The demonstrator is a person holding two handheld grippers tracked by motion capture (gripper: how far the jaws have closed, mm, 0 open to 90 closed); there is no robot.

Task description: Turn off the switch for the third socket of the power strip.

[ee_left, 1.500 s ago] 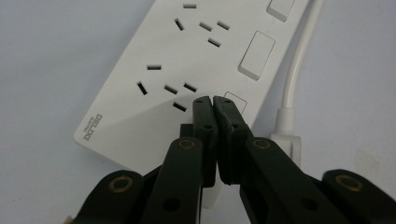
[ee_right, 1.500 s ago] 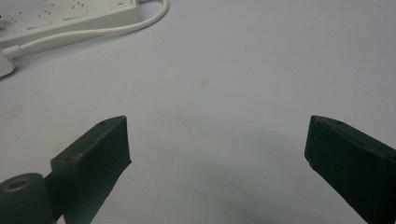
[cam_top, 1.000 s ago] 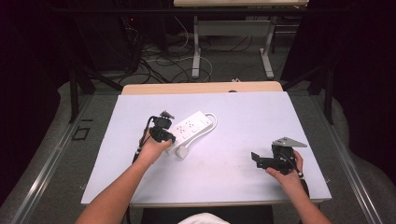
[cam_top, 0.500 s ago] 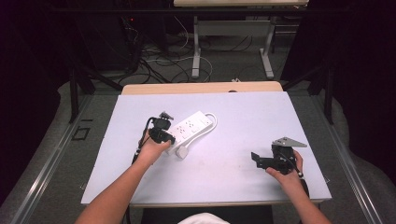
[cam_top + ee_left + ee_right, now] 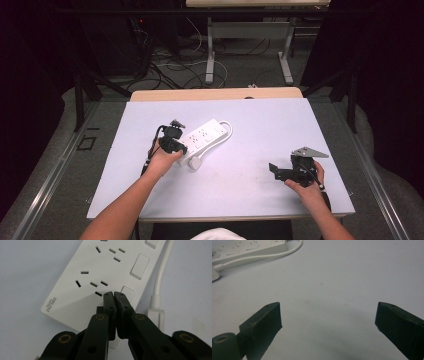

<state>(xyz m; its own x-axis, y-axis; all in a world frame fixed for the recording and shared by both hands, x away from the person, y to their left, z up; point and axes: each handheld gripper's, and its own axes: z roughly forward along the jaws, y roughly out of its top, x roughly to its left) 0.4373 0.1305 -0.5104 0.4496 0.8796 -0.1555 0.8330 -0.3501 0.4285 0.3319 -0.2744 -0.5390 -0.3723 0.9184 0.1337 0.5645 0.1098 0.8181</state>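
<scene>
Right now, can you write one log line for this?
left gripper: shut, tips at power strip switch | right gripper: open, empty, over table | plug: beside strip

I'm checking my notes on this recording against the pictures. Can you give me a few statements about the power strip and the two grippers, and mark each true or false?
1. The left gripper has its jaws closed together over the white power strip. True.
2. The right gripper is shut on the strip's cable. False: its jaws stand wide apart over the bare table, holding nothing.
3. The strip's white cable curls round its far end. True.
4. A plug sits in one of the strip's sockets. False: the sockets seen in the left gripper view are empty.
5. The right gripper carries a grey three-cornered plate. True.
</scene>
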